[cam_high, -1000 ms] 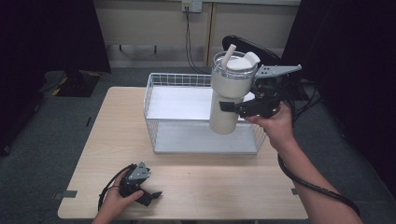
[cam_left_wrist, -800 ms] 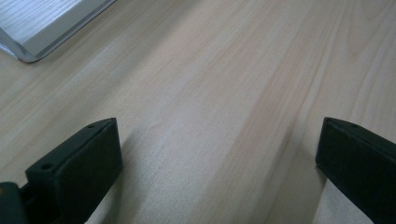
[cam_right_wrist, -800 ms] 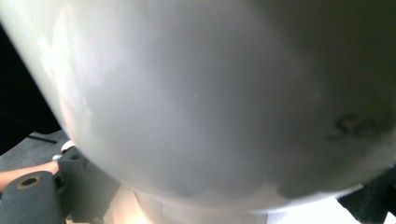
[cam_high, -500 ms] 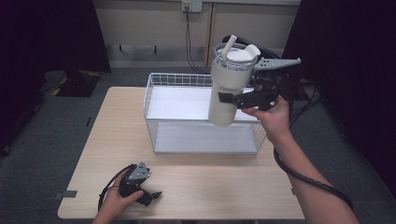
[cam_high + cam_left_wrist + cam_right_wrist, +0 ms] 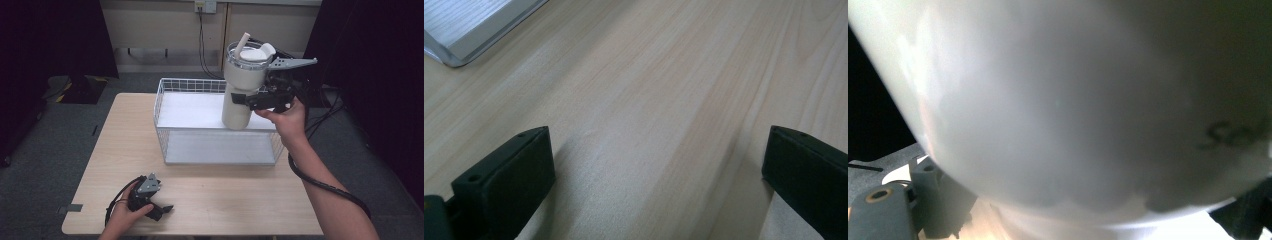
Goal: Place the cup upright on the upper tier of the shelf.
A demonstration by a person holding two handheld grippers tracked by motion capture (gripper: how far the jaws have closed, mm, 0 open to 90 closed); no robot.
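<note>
A tall white tumbler [image 5: 239,97] with a lid and straw hangs upright over the right part of a white wire basket [image 5: 161,102]. My right gripper [image 5: 251,100] is shut on its side, held from the right. In the right gripper view the tumbler wall [image 5: 1073,100] sits very close to the camera. My left gripper [image 5: 161,210] rests on the wooden table [image 5: 235,200] near the front left corner. Its jaws stand wide open over bare wood [image 5: 659,125], with nothing between them.
The basket has a flat white floor, and its near corner [image 5: 469,30] shows in the left gripper view. Cables hang from a wall socket [image 5: 206,6] behind the table. Dark curtains [image 5: 55,35] flank the table, and grey carpet lies around it.
The right gripper has raised the tumbler a little higher over the basket. The left gripper has stayed where it was.
</note>
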